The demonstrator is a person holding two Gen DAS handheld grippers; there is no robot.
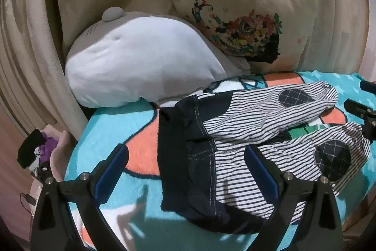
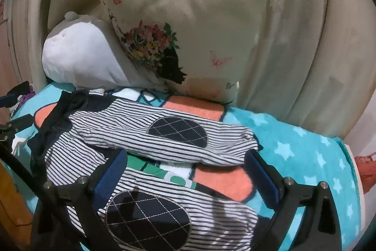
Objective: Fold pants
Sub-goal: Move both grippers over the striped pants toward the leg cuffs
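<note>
The right gripper (image 1: 362,107) is cut off at three o'clock in the left wrist view. The floral pillow (image 1: 237,13) hides the plush toy's (image 1: 141,65) rear. The dark clutter (image 1: 35,154) at nine o'clock is unidentifiable.

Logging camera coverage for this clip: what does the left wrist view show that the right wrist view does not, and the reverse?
Only the left wrist view shows the whole dark waistband spread out, and the open left gripper above it.

Only the right wrist view shows the starred blanket edge, a red shoe beyond it, and the open right gripper above the nearer leg.

Both show the striped pants lying unfolded with two oval knee patches, the flowered pillow and the white plush toy.
</note>
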